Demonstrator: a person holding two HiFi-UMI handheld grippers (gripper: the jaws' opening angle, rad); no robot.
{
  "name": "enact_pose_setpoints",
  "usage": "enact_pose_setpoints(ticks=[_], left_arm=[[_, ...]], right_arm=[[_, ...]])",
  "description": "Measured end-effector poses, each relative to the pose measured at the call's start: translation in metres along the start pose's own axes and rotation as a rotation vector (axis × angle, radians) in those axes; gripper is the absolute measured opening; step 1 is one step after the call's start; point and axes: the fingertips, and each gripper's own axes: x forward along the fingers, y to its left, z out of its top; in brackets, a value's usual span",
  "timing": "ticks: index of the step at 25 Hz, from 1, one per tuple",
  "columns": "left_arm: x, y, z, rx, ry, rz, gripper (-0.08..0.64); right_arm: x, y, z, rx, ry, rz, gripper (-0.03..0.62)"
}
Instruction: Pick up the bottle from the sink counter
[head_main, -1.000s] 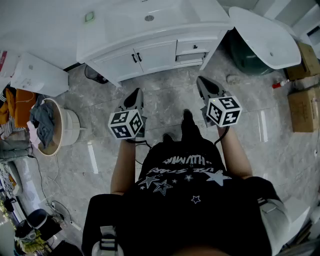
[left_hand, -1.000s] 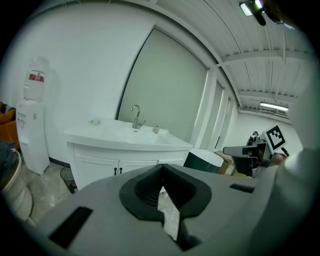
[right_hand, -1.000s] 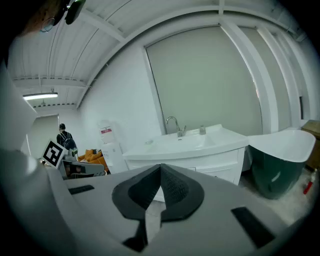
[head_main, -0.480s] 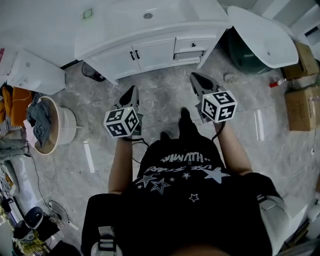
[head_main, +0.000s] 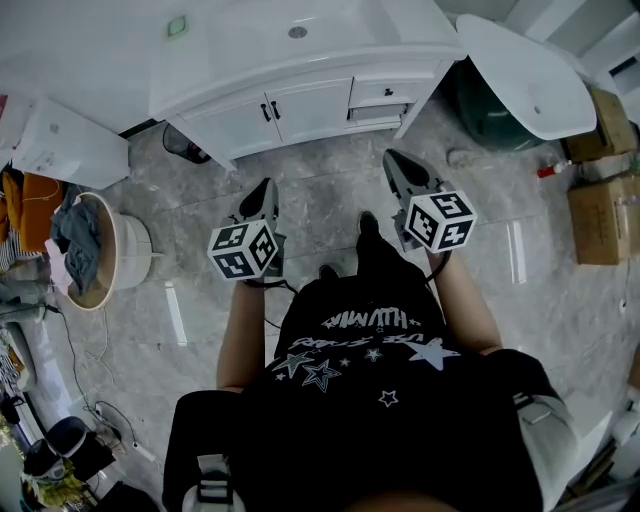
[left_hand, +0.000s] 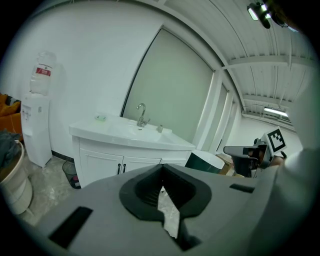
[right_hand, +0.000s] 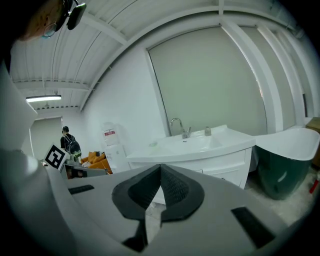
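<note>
Left gripper (head_main: 266, 186): jaws pressed together with nothing between them, tip aimed at the sink counter (head_main: 300, 80) from the grey tiled floor in front of it.
Right gripper (head_main: 392, 158): jaws likewise closed and empty, pointing at the same counter, held a little nearer to it than the left one.
Arms: both bare forearms reach forward from a black star-printed T-shirt (head_main: 360, 370), roughly parallel, and each gripper's marker cube faces up. The hands themselves are hidden under the cubes.
Bottle (left_hand: 160, 129): a small pale bottle stands upright on the counter top near its back edge, just beside the faucet (left_hand: 141, 114). It is well apart from both grippers.
Counter front: two cabinet doors with dark handles face the person, with drawers on the counter's right side.
Beside the counter, left: a white water dispenser (left_hand: 35, 125) stands against the wall, and a round basket (head_main: 95, 250) of clothes sits on the floor nearer the person.
Beside the counter, right: a white tub with a dark green underside (head_main: 530, 75), with cardboard boxes (head_main: 600, 210) on the floor beyond it.
</note>
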Motion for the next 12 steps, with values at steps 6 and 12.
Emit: enact_pose_setpoints(ticks=[6, 12], left_arm=[[0.025, 0.006, 0.012, 0.007, 0.01, 0.014, 0.008], [0.062, 0.018, 0.03, 0.007, 0.016, 0.059, 0.008]], right_arm=[[0.022, -0.033, 0.008, 0.023, -0.003, -0.025, 0.006], [0.071, -0.072, 0.027, 0.044, -0.014, -0.006, 0.006]])
